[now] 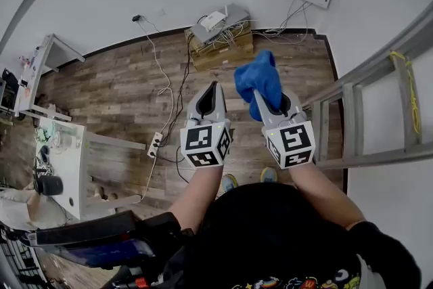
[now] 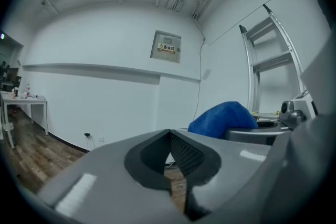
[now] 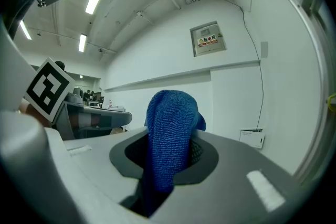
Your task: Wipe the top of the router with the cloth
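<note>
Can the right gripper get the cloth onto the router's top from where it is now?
Probably yes, after stepping forward: the right gripper holds the cloth, and open floor lies between it and the router on the cardboard box.

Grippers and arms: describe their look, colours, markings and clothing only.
The left gripper and the right gripper are both light grey, tapering wedge-shaped bodies with a dark ribbed lining inside the jaws. Each carries a white cube printed with black square markers. The person wears a black top, and the forearms are uncovered.
</note>
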{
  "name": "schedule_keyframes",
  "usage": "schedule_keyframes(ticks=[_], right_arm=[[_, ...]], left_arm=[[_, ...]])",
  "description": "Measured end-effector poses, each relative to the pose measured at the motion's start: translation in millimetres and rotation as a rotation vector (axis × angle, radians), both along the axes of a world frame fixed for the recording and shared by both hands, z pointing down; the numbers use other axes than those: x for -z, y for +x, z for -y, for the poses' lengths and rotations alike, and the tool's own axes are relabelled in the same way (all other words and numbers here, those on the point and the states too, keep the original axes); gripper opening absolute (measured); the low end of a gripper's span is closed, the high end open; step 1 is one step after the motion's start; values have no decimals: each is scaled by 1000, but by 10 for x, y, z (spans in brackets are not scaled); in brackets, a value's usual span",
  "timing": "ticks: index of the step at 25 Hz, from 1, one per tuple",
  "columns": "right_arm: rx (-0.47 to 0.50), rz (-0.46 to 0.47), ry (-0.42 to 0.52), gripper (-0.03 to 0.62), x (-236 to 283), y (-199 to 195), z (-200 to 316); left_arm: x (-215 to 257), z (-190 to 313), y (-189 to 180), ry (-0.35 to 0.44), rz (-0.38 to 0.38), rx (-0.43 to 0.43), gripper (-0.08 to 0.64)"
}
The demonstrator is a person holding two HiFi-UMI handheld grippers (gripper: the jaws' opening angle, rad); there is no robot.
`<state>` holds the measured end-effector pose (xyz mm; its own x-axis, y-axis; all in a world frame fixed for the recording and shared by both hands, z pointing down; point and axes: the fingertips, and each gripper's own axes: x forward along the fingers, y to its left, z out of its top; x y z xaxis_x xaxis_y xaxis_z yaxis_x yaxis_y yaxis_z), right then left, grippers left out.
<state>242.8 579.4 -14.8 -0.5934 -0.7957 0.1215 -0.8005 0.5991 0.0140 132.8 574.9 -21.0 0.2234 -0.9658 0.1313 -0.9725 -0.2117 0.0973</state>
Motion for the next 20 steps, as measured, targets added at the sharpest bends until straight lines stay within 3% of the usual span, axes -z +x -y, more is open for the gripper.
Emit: schedule_keyframes(ticks=[10, 20], right_arm=[[32, 20, -4, 107, -18, 487, 291], [20, 8, -27, 109, -210, 259, 798]], left_arm=[[-64, 178, 560, -35, 27, 14, 0], [-262, 635, 115, -56, 6, 46, 0]])
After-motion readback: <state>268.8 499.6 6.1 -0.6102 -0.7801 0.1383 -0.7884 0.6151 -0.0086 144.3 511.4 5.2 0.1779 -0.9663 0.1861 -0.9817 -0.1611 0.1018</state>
